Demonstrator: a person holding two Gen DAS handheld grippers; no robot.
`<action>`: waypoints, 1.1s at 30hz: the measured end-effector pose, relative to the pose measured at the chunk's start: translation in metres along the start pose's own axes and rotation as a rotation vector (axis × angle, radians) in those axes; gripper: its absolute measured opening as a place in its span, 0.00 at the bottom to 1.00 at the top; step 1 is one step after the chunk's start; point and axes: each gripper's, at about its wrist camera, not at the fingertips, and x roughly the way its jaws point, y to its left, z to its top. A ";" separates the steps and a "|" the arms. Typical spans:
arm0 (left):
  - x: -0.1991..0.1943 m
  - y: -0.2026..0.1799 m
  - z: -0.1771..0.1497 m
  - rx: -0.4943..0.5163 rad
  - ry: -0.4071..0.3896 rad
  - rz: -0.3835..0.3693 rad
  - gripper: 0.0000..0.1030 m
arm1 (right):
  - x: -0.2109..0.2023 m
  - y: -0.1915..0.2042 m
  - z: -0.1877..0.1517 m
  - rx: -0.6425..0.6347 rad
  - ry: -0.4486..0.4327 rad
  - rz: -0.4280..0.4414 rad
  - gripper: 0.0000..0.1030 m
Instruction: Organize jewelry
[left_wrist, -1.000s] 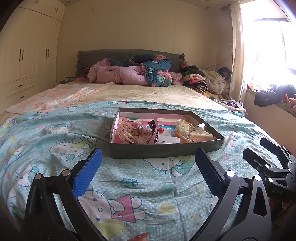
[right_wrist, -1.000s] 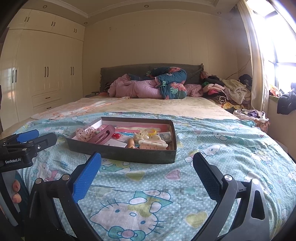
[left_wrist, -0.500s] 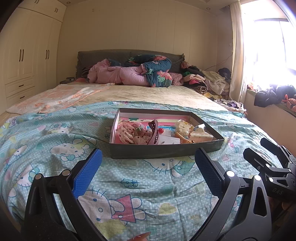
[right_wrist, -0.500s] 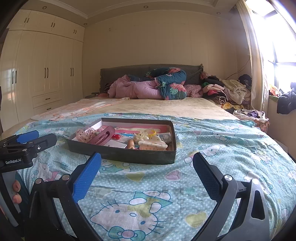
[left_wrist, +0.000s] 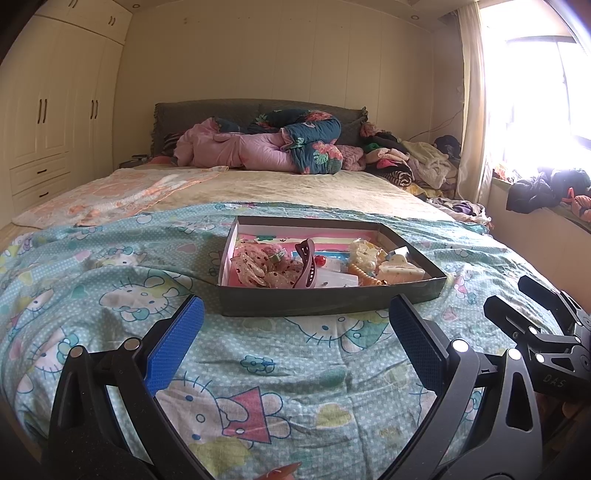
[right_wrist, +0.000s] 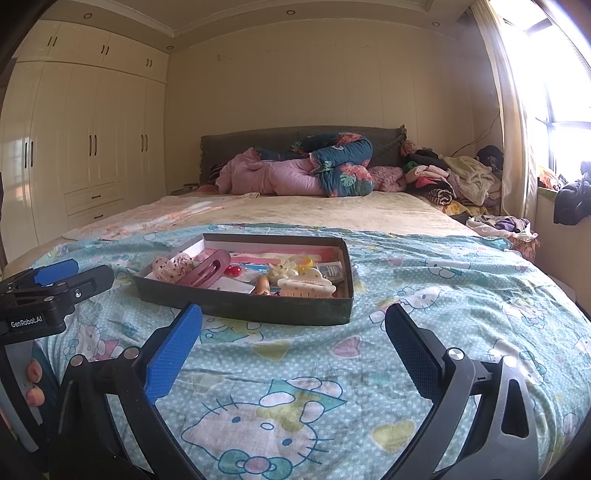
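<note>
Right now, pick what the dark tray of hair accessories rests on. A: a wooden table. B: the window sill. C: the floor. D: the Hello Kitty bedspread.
D: the dark tray sits flat on the Hello Kitty bedspread, ahead of the open left gripper and right gripper, neither of which touches it.

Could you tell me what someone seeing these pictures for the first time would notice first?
Probably the dark shallow box full of hair clips and trinkets, sitting mid-bed on the turquoise cartoon-cat bedspread, with a mauve claw clip standing out near its centre. Next, both sets of blue-padded tongs, left and right, held wide open and empty short of the box. At the headboard lies a pink and floral quilt heap.
</note>
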 end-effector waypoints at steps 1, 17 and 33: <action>0.000 0.000 0.000 0.000 0.000 -0.001 0.89 | 0.000 0.000 0.000 0.001 0.001 0.000 0.94; 0.000 -0.001 0.000 0.000 0.000 -0.001 0.89 | 0.000 -0.001 0.001 0.003 0.001 0.000 0.94; -0.001 0.001 0.002 0.002 0.002 0.001 0.89 | 0.001 -0.001 0.000 0.001 0.001 -0.001 0.94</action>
